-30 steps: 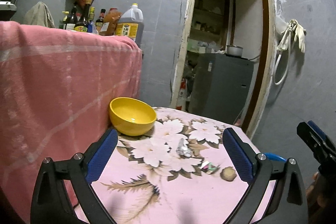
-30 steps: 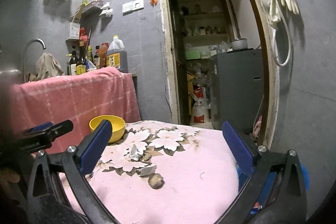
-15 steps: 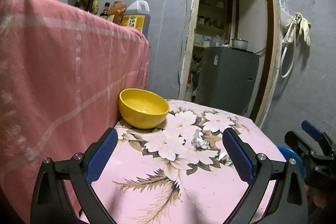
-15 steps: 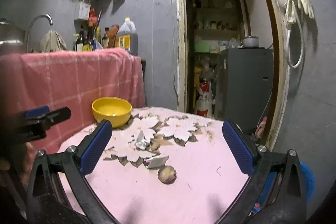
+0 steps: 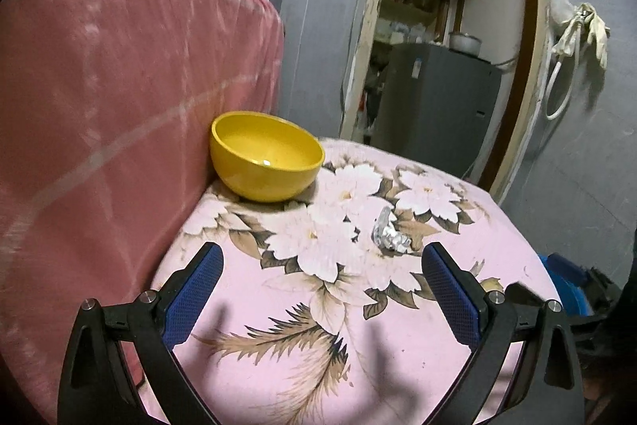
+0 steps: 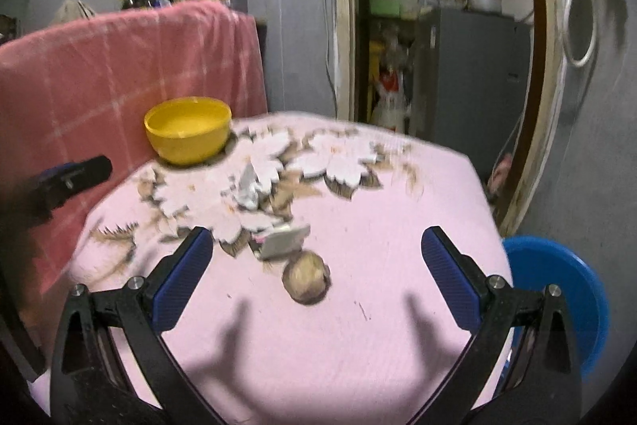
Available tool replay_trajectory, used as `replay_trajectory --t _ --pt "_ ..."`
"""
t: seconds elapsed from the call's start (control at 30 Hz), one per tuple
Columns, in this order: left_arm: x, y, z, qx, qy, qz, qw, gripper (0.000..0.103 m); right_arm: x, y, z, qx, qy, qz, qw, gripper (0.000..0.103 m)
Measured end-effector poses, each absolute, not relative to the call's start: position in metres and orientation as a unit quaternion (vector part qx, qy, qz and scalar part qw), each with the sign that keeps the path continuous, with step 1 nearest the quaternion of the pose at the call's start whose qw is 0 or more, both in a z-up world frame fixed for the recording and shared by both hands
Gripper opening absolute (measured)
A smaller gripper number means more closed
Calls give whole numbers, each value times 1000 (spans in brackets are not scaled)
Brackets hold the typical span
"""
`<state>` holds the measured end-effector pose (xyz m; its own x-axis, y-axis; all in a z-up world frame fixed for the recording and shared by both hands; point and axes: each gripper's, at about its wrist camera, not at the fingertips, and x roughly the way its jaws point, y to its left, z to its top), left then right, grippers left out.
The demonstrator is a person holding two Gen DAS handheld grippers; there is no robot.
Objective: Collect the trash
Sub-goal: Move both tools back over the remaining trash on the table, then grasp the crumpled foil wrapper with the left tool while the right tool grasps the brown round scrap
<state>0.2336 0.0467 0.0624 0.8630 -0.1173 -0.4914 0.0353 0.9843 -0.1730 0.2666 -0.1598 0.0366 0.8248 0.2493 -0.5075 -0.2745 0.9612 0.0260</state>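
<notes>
- Crumpled foil scrap (image 5: pixel 389 236) lay on the pink floral tablecloth (image 5: pixel 310 337), ahead of the left gripper (image 5: pixel 321 279) and nearer its right finger; not touching either finger.
- In right wrist view the same foil (image 6: pixel 250 188) sat well ahead of the right gripper (image 6: pixel 317 267), toward its left finger.
- Flat silvery wrapper (image 6: pixel 286 246) lay closer in, between right gripper's fingers but just beyond the tips; round brown scrap (image 6: pixel 306 282) touched or nearly touched wrapper's near edge, roughly centred betw. the two fingers.
- Both grippers hung above the cloth w/ fingers spread wide, nothing held.
- Yellow bowl (image 5: pixel 266 155) stood upright at table's far-left corner, against the pink checked cloth (image 5: pixel 119 98) hanging beside it; foil well apart from bowl.
- Blue basin (image 6: pixel 565 293) sat off the table's right edge, low.
- Left gripper's tip showed at left edge of right wrist view, blurred.
</notes>
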Motion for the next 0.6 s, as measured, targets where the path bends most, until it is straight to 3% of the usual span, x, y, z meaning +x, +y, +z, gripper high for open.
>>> replay_trajectory --t 0.13,0.33,0.53,0.6 --pt "248 46 53 -86 294 -45 951 98 281 -158 22 -27 314 149 937 103" --pt "268 38 41 -83 346 -53 933 97 296 -158 3 -18 366 169 915 85" --pt "287 24 33 -71 384 -71 918 96 301 -161 -1 -38 370 168 913 58" --pt "296 18 31 -64 398 -79 912 92 303 -164 -1 -37 368 172 913 41"
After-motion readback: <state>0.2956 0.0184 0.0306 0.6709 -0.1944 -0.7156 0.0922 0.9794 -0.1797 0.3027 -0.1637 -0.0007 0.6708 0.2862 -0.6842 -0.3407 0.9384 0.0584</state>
